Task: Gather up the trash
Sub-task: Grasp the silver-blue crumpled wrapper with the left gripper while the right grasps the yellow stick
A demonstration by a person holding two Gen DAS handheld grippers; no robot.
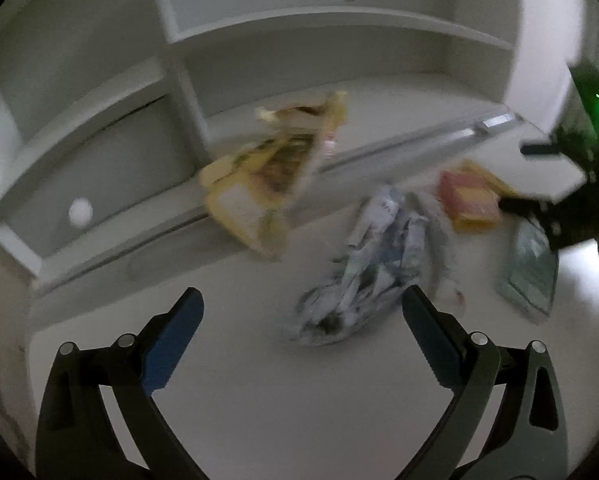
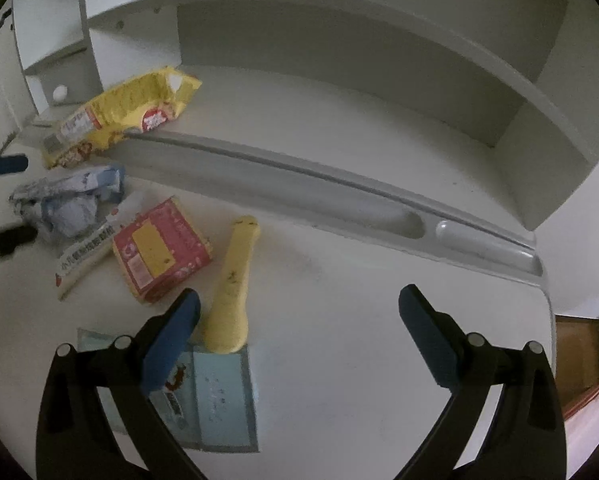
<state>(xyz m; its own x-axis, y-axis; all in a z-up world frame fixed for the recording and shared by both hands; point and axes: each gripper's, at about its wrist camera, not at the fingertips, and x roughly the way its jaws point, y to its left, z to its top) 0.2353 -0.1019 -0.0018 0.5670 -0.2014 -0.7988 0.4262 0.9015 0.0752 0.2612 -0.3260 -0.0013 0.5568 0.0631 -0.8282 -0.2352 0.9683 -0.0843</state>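
Trash lies on a white desk [image 2: 359, 340]. A crumpled white-and-blue wrapper [image 1: 363, 268] [image 2: 71, 204] lies just ahead of my open, empty left gripper [image 1: 301, 304]. A yellow snack bag [image 1: 267, 176] [image 2: 119, 116] leans on the shelf ledge. A red-and-yellow packet [image 2: 161, 248] [image 1: 469, 200], a long white wrapper [image 2: 85, 258], a yellow banana peel [image 2: 231, 288] and a pale blue packet [image 2: 215, 400] [image 1: 529, 268] lie to the right. My right gripper [image 2: 299, 306] is open and empty above the desk, its left finger beside the banana peel.
A white shelf unit [image 2: 339, 60] with open compartments stands at the back of the desk. A grooved ledge [image 2: 339, 192] runs along its front. A small drawer with a round knob [image 1: 80, 211] sits at the left. The desk's right edge [image 2: 549, 340] is near.
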